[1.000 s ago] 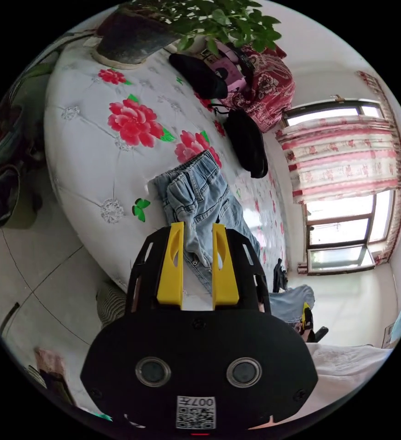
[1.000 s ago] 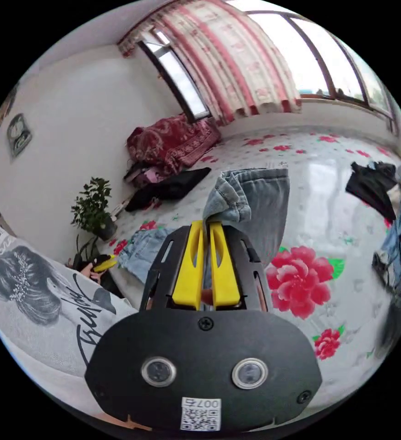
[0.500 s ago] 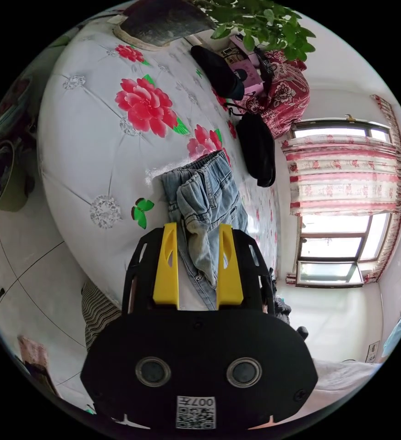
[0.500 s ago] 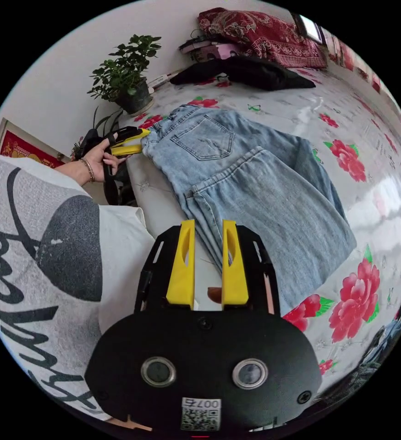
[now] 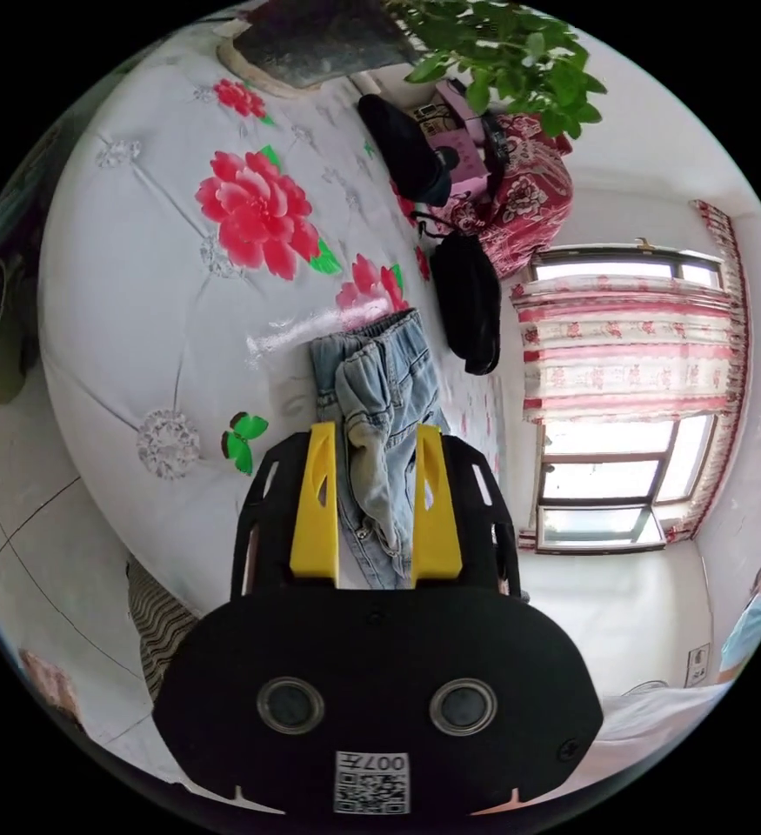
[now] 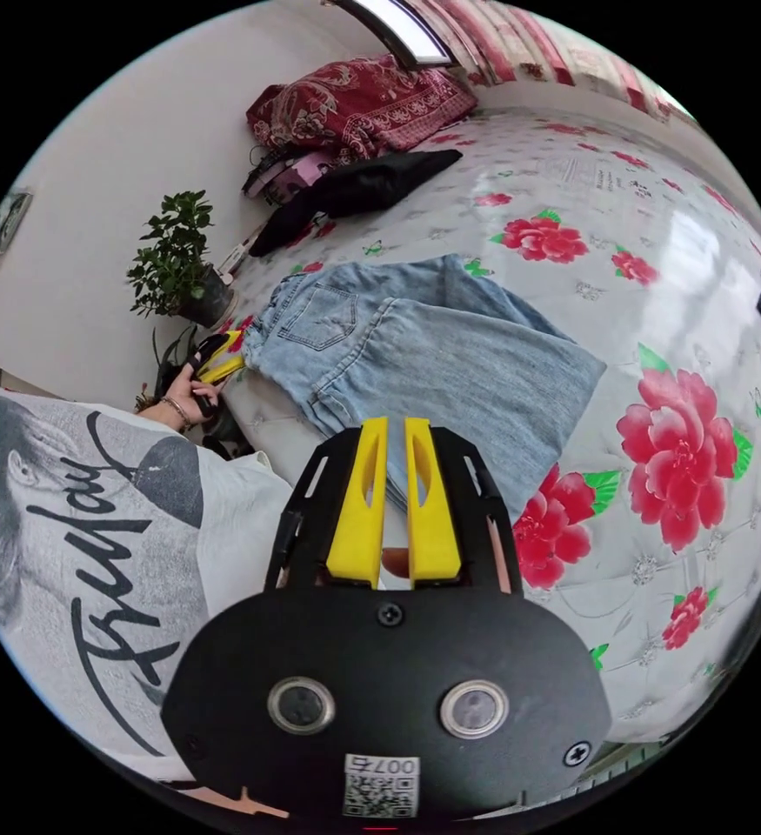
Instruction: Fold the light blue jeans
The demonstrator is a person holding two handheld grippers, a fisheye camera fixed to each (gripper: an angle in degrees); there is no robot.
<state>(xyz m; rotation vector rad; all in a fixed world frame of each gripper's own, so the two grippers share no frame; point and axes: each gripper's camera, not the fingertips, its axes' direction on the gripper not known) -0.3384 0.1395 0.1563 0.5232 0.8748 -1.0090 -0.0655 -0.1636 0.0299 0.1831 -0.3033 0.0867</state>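
The light blue jeans (image 6: 432, 348) are lying on the bed (image 6: 658, 287), near its edge by the person, folded over once. The left gripper (image 5: 371, 435) is staying wide open around the waistband. The right gripper (image 6: 389, 430) is sitting almost closed; it is maybe holding nothing. Next, both should be grabbing an end and folding again.

Grippers at the jeans (image 6: 432, 348)
Left gripper (image 5: 371, 435) is gaping around the waistband; right gripper (image 6: 389, 430) is nearly closed, hovering over the hem.
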